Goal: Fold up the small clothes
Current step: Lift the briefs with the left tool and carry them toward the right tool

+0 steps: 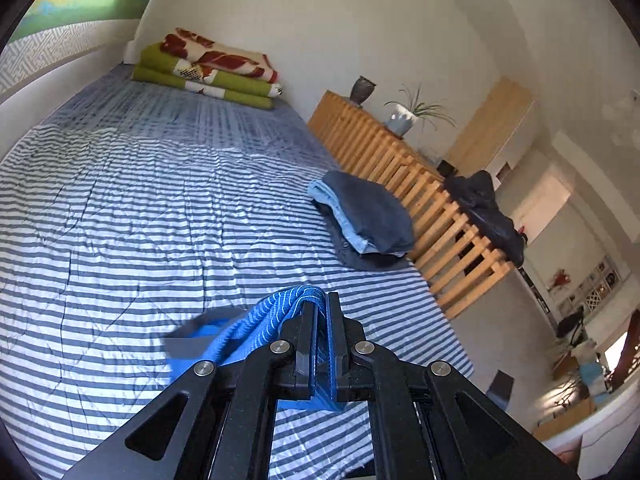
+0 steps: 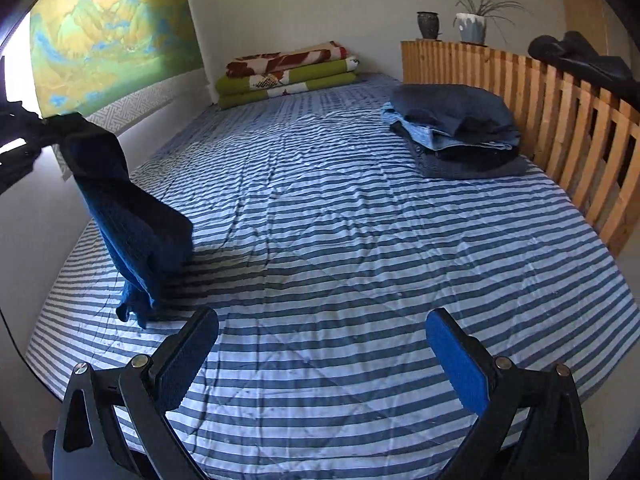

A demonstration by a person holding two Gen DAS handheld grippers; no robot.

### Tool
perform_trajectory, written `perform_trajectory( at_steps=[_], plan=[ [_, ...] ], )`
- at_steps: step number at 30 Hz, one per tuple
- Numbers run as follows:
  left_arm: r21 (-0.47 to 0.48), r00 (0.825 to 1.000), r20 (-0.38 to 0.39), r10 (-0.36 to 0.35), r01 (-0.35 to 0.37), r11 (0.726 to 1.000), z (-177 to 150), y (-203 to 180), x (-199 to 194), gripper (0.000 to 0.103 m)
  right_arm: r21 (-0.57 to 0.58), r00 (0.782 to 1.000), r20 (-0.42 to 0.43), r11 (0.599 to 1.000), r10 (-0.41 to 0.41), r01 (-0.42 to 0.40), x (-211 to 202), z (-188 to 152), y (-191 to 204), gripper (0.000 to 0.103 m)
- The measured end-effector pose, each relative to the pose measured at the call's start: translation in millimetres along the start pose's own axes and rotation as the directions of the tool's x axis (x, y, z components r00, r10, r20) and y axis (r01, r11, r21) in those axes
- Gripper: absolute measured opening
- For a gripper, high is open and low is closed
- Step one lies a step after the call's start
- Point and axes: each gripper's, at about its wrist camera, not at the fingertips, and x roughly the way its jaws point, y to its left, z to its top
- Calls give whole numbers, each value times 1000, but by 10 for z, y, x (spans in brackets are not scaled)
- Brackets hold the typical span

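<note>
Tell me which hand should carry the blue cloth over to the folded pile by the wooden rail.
Left. The left tool is already shut on the blue cloth, which hangs from it above the striped bed. The right tool is open and empty, nearer the folded pile.

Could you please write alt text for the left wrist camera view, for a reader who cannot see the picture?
The left gripper is shut on a folded blue cloth with thin white wavy lines, held above a bed covered in a blue-and-white striped sheet. Farther along the bed, a stack of folded dark and light blue clothes lies beside a wooden slatted rail.
</note>
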Motion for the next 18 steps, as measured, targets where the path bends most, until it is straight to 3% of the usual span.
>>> perform_trajectory(
  at_steps=[2,3,6,8,10,11,12,14,16,18],
  plan=[
    [-1,1000,-2,17,-17,1000,-78,-75,-155,3,13,1000,-3,1000,-4,4,-1,-1,-82,102],
    [-4,998,-12,59,-59,998,-155,13,-211,3,17,1000,-5,1000,-3,3,3,-13,-108,102],
    [-102,978,-78,193,-201,974,-492,568,-413,3,18,1000,-17,1000,17,-17,50,-25,-107,102],
    [-139,939,-166,301,-325,935,-733,1060,-402,4,3,999,-26,1000,29,-29,96,-54,-61,102],
    [-163,880,-263,395,-444,881,-997,1505,-380,6,-17,998,-40,999,38,-39,174,-65,7,102],
    [-177,855,-302,422,-485,856,-1126,1681,-382,6,-25,998,-53,999,42,-43,224,-71,49,102],
    [-189,841,-327,431,-505,842,-1239,1808,-395,7,-29,997,-67,998,47,-49,279,-68,80,102],
    [-214,839,-328,435,-515,830,-1402,2062,-511,14,-35,994,-90,997,60,-63,371,-72,149,102],
    [-217,847,-303,437,-508,834,-1457,2066,-565,34,-51,991,-112,995,74,-81,449,-72,240,102],
    [-206,850,-288,441,-505,838,-1493,2039,-577,48,-67,987,-137,994,81,-91,534,-89,327,102]
  ],
)
